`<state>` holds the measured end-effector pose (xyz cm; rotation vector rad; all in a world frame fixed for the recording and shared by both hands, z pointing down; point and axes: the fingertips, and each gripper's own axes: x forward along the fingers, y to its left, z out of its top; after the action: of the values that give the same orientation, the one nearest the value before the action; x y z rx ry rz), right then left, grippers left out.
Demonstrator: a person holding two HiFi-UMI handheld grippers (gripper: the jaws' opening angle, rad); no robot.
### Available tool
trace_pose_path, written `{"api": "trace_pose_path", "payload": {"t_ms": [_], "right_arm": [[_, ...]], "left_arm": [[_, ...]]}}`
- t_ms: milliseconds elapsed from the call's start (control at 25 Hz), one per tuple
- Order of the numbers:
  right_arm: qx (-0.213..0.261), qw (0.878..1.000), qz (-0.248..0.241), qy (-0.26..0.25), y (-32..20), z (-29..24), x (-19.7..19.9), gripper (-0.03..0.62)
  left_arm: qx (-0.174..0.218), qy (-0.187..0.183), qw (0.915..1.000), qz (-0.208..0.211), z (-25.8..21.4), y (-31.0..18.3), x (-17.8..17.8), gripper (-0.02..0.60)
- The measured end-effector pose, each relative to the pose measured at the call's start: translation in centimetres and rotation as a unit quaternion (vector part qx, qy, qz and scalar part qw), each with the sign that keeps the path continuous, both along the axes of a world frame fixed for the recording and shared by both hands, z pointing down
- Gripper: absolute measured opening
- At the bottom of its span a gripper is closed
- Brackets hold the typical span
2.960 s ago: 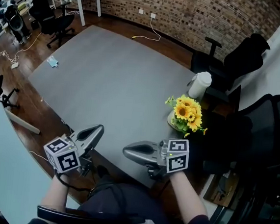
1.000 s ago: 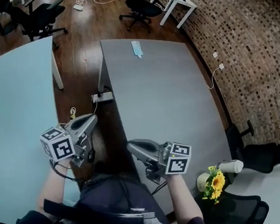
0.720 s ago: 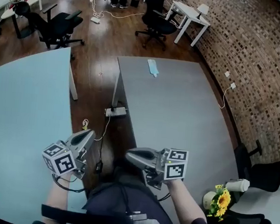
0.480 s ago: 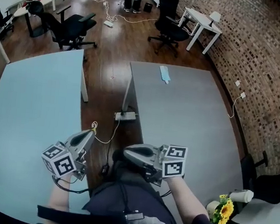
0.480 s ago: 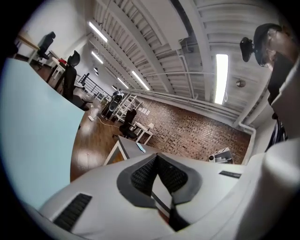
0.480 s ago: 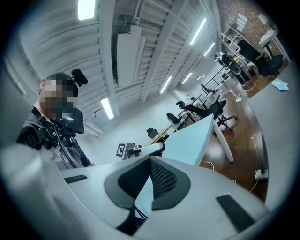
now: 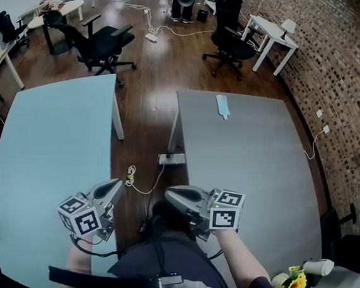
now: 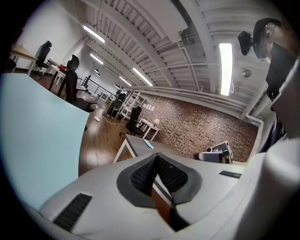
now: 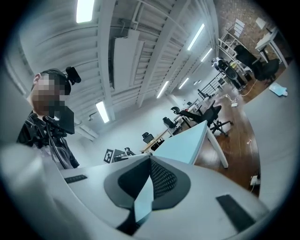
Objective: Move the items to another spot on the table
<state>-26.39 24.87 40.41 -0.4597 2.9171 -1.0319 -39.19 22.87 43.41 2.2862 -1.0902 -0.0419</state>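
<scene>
On the far end of the grey table (image 7: 254, 160) lies a small light-blue item (image 7: 223, 106), also in the left gripper view (image 8: 148, 144) and the right gripper view (image 9: 280, 90). A yellow flower bunch (image 7: 294, 285) and a white cup (image 7: 319, 267) sit at the table's near right corner. My left gripper (image 7: 118, 184) (image 8: 156, 157) is shut and empty, over the light-blue table's (image 7: 52, 153) edge. My right gripper (image 7: 169, 195) (image 9: 150, 159) is shut and empty, over the gap between the tables, pointing left.
A power strip (image 7: 173, 159) and cables lie on the wooden floor between the tables. Black office chairs (image 7: 104, 41) and a white desk (image 7: 273, 32) stand farther back. A brick wall runs along the right.
The head view has swung left: the grey table and flowers slid to the right, and the light-blue table came into view. Both grippers stayed shut and drifted left with it.
</scene>
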Motion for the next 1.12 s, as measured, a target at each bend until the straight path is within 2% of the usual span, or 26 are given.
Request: {"api": "trace_pose_path", "payload": {"t_ms": [280,480,560,680,760,920,1120], "right_arm": [[-0.050,0.995,0.073,-0.038,-5.3,3.4,4.9,-0.020],[-0.021,0.990,0.137,-0.024,-11.4,5.8,8.6,-0.020],[-0.004,0.989,0.148,-0.019,-13.9,6.0,10.3,-0.020],[-0.006,0.987,0.155,-0.043,-17.2,5.7,11.8,-0.020],[-0.005,0.986,0.156,-0.052,-19.4,5.7,12.4,-0.020],[0.021,0.986,0.159,-0.038,-22.4,5.0,13.3,-0.020],[0.011,0.982,0.176,-0.063,-23.8,4.2,15.2,-0.020]], "left_arm": [[-0.023,-0.060,0.9968,0.048,1.2,-4.8,2.9,0.002],[-0.029,-0.113,0.9911,0.065,0.4,-11.4,3.6,0.002],[-0.027,-0.128,0.9887,0.073,0.0,-14.4,5.3,0.002],[-0.018,-0.150,0.9839,0.095,-0.6,-18.3,8.4,0.002],[-0.011,-0.161,0.9809,0.108,-0.6,-20.8,10.3,0.002],[-0.001,-0.179,0.9755,0.127,-0.9,-24.6,13.3,0.002],[0.012,-0.165,0.9789,0.120,-3.6,-27.6,14.2,0.002]]}}
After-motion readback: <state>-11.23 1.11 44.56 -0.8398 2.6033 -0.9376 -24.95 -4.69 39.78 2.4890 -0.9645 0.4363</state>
